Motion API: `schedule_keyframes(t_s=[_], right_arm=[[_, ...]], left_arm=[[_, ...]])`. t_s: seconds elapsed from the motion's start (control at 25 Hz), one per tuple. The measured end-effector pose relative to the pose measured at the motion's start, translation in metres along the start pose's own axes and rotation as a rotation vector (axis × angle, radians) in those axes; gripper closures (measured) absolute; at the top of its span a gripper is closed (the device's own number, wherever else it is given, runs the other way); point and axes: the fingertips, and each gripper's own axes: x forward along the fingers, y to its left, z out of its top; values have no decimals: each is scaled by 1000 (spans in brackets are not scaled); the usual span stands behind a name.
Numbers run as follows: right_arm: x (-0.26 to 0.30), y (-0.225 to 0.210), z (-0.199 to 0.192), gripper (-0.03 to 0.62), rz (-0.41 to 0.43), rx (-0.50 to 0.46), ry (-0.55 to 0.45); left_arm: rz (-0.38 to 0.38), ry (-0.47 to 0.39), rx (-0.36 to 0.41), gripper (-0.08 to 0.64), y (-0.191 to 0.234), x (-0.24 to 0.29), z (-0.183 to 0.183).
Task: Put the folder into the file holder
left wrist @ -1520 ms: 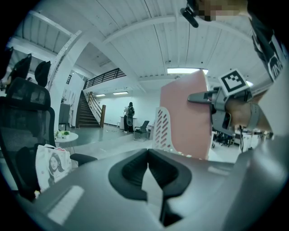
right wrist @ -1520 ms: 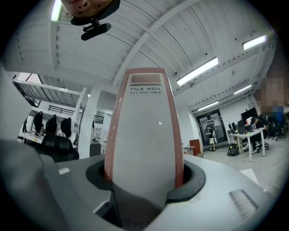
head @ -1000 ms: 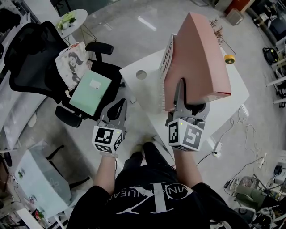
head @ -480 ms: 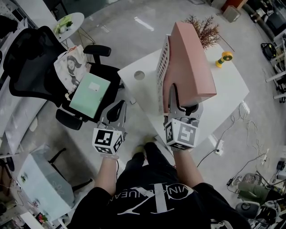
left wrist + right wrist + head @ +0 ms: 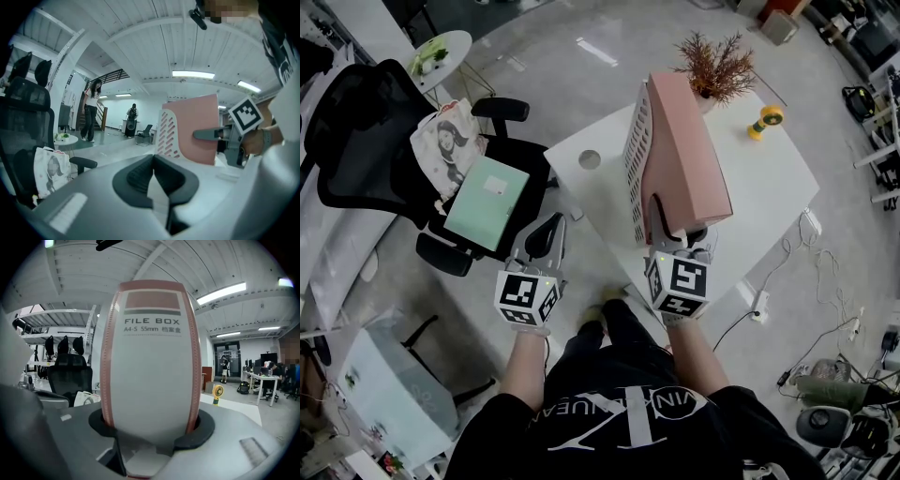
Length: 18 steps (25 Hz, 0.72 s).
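Right fingers (image 5: pixel 202 430): closed on the spine of the pink folder (image 5: pixel 689 150), one pad on each side.
Left fingers (image 5: pixel 136 176): pressed together with nothing between them, beside the table (image 5: pixel 769 178), not over it.
Folder position: upright on the table, against the perforated wall of the white file holder (image 5: pixel 635 164).
Done: the folder seems to be inside the holder.
Left: probably only to let go. Whether its bottom rests fully, I cannot tell.

Open-plan office.
Black swivel chair (image 5: pixel 356 141) left of the white table (image 5: pixel 769 183); desks (image 5: pixel 262 378) and strip lights (image 5: pixel 220 292) beyond it.
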Motion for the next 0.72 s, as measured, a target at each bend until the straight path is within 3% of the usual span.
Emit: schedule_keyframes(t_s=[0.72], right_arm=[[-2,1,-20,275,15,-7,50]], left_arm=[[-13,8,-5,560,-2,-9,1]])
